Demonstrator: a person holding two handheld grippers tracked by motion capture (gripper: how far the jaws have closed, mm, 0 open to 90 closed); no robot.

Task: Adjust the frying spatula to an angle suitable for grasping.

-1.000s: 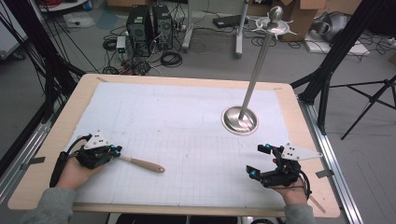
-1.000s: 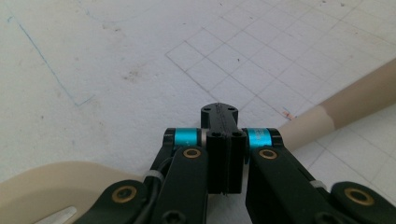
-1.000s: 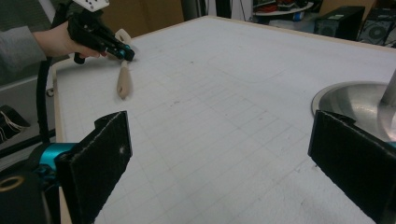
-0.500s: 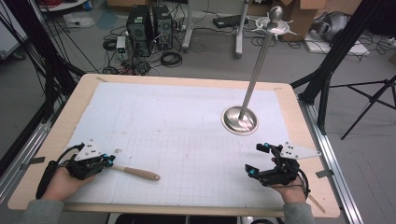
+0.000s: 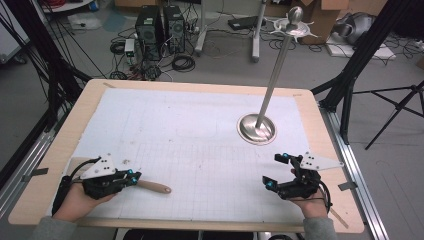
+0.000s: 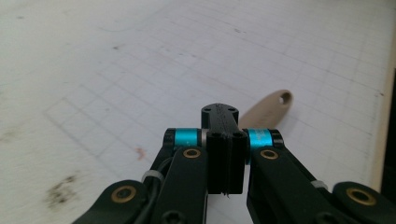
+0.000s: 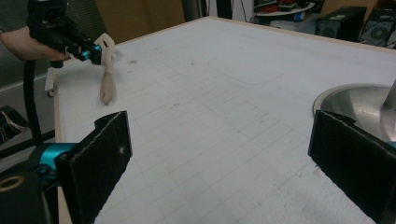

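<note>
Workshop floor with computer towers, cables and tripod legs behind; in front, a wooden table (image 5: 60, 150) covered by a white gridded mat (image 5: 200, 130). Item one: wooden spatula (image 5: 154, 187), near the front left corner of the mat, handle pointing toward the middle, blade end pinched in the left gripper (image 5: 131, 176), whose jaws are pressed together on it; the left gripper view shows the handle tip with its hanging hole past the jaws. Whether the handle rests on the mat or hangs just above it cannot be told. Item two: right gripper (image 5: 276, 171), jaws spread wide, holding nothing, near the front right edge. Item three: metal stand (image 5: 257, 128), round base on the mat, tall pole rising from it, near the right gripper. Progress, as judged: spatula picked, destination unreached. Room: wide bare mat between the hands; table edge close behind both.
</note>
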